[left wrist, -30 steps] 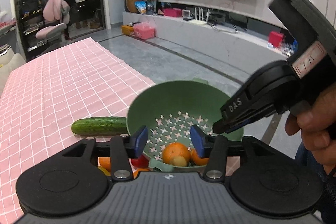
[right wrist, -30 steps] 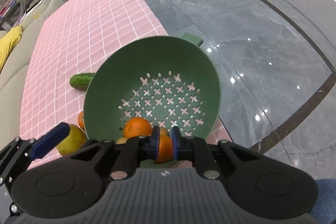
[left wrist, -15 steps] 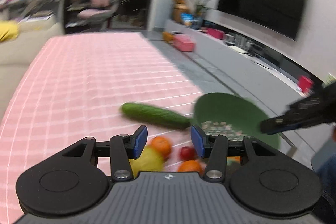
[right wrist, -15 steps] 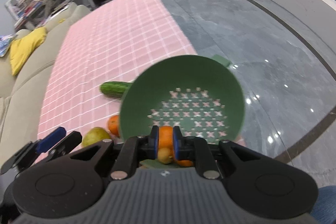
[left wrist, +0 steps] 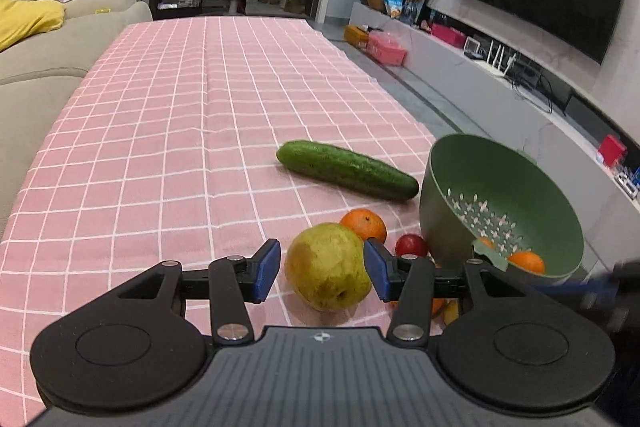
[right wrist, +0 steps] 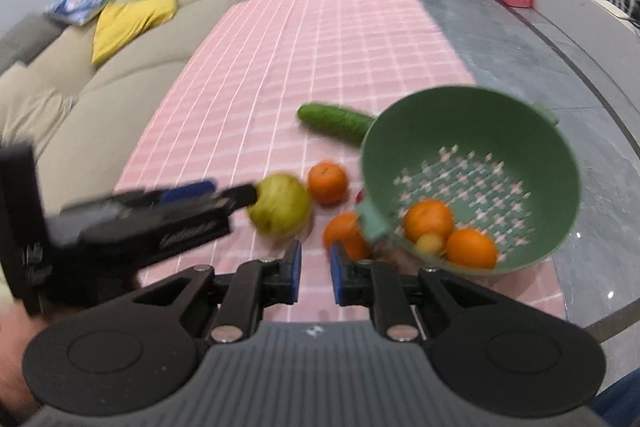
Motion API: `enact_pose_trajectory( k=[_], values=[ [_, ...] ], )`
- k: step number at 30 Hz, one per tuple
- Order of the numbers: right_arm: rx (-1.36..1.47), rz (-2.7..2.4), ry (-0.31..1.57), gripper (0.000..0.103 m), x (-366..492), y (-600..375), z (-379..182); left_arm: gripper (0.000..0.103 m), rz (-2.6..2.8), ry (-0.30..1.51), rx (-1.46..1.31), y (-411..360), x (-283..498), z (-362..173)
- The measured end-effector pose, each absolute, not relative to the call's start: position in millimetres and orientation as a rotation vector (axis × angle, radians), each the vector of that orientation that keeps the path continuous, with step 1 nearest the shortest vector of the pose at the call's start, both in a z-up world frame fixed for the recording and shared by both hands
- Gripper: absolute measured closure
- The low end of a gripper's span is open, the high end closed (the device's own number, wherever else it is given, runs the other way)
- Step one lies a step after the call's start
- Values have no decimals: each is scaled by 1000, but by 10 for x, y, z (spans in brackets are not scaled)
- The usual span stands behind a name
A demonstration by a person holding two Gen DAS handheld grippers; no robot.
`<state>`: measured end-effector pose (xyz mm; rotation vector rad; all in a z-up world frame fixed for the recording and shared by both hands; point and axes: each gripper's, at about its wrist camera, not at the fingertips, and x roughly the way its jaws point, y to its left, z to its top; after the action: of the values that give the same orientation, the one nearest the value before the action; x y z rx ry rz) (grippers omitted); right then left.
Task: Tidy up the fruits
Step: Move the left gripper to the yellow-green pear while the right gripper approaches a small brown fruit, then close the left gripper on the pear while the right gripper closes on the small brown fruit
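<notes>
A green colander (left wrist: 500, 203) (right wrist: 472, 167) sits tilted at the table's right edge with oranges (right wrist: 428, 219) and a small yellow fruit inside. A yellow-green pear (left wrist: 328, 271) (right wrist: 280, 205) lies on the pink cloth, with an orange (left wrist: 364, 225) (right wrist: 328, 183), a red fruit (left wrist: 411, 245) and a cucumber (left wrist: 348, 169) (right wrist: 336, 121) beyond. My left gripper (left wrist: 322, 271) is open, its pads on either side of the pear. My right gripper (right wrist: 314, 265) is open a little and empty, left of the colander handle (right wrist: 370, 217). Another orange (right wrist: 344, 235) lies beside that handle.
The pink checked tablecloth (left wrist: 180, 115) stretches far ahead. A beige sofa (right wrist: 60, 99) with a yellow cushion runs along the left. Grey floor (right wrist: 560, 39) drops off to the right of the table edge. A TV wall stands at far right.
My left gripper swung left from the colander to the pear. My right gripper opened off the colander handle and shifted left. The colander now rests lower on the table.
</notes>
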<state>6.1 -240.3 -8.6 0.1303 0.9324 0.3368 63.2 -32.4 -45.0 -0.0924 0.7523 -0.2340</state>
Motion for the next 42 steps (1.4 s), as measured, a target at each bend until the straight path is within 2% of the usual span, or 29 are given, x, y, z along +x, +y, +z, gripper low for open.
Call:
enact_pose_trajectory(
  k=[2,8,14,18,29,33,35,40,42],
  values=[
    [100,329,955,89,11,-2312,-209,43,-239,766,-81,-331,619,-493],
    [87,175,1000,73,-49,-2253,-599,30,-226,786,-52,-407,646,-534],
    [183,81,995,71,2,-2398,-828,26,-227,797,-49,-440,713,-545],
    [213,63,975,71,74,-2393,-867,19,-224,803,-31,-488,743,-558],
    [166,5,923,71,233,-2274,-927,19,-209,845,-4,-548,829,-643],
    [146,-1,922,77,271,-2275,-947,19,-196,864,-17,-519,858,-682],
    [135,-5,925,83,272,-2278,-954,23,-197,864,-16,-505,855,-695],
    [133,3,926,83,278,-2293,-958,36,-232,883,-50,-460,867,-707],
    [133,3,927,83,278,-2294,-959,37,-236,884,-49,-463,866,-703]
  ],
)
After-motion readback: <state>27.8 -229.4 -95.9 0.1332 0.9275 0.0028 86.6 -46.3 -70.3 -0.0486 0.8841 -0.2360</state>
